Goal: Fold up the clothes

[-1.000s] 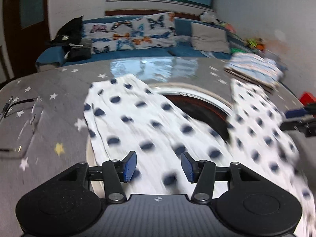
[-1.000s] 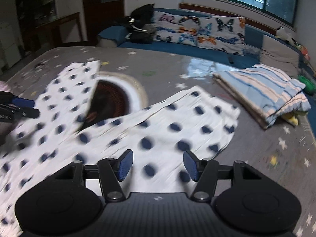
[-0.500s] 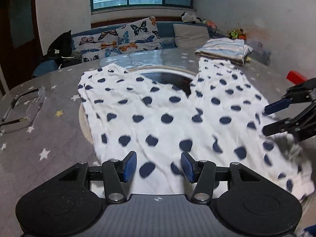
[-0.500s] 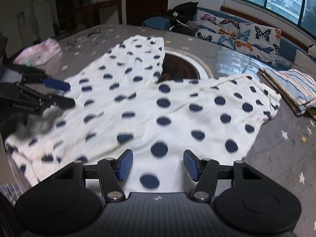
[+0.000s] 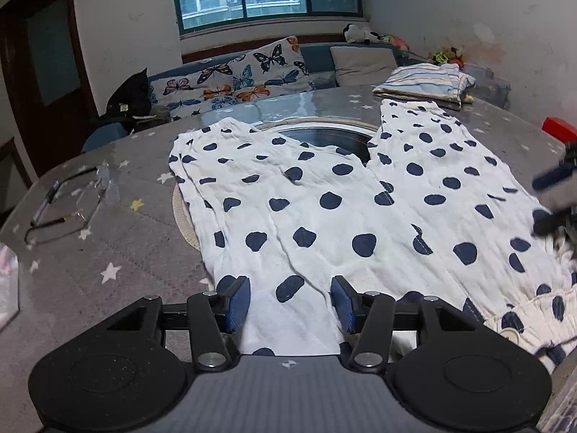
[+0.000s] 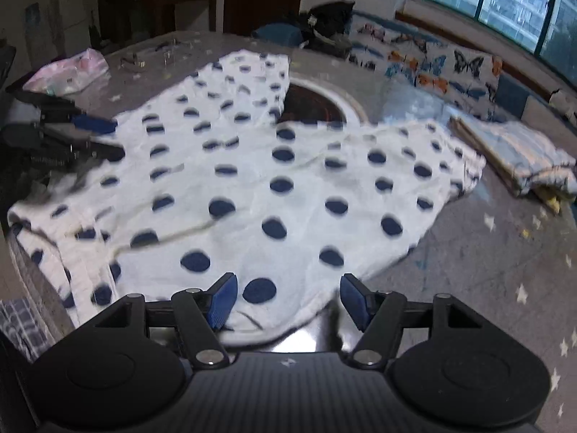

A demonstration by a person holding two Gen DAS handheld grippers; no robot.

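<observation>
Left gripper [image 5: 290, 301]: jaws spread wide, nothing clamped; poised low over the near edge of the polka-dot trousers [image 5: 324, 216], cloth lying flat between and beneath the blue pads [image 5: 238, 303], apparently lined up for a pinch at the waist end.

Right gripper [image 6: 288, 299]: jaws likewise wide apart, holding nothing; hovering at the trousers' near hem [image 6: 259, 198], one dark dot directly between the pads; slightly blurred view, so contact with the cloth impossible to confirm.

Trousers: spread flat ahead of both grippers, two legs fanning away in a V, crotch near the grippers, probably laid out so for a lengthwise fold, one leg over the other.

Round inset [image 5: 324, 137]: beyond the fork of the legs, partly covered by both.

Table [image 5: 137, 238]: grey star-print cover under everything, giving a flat bed for smoothing.

Glasses [image 5: 68, 202]: well to the left of the left gripper, clear of the cloth.

Striped folded pile [image 5: 425, 84]: far ahead-right, just past the right leg's end; likely finished items parked aside.

Pink bag [image 6: 68, 72]: far ahead-left of the right gripper.
</observation>
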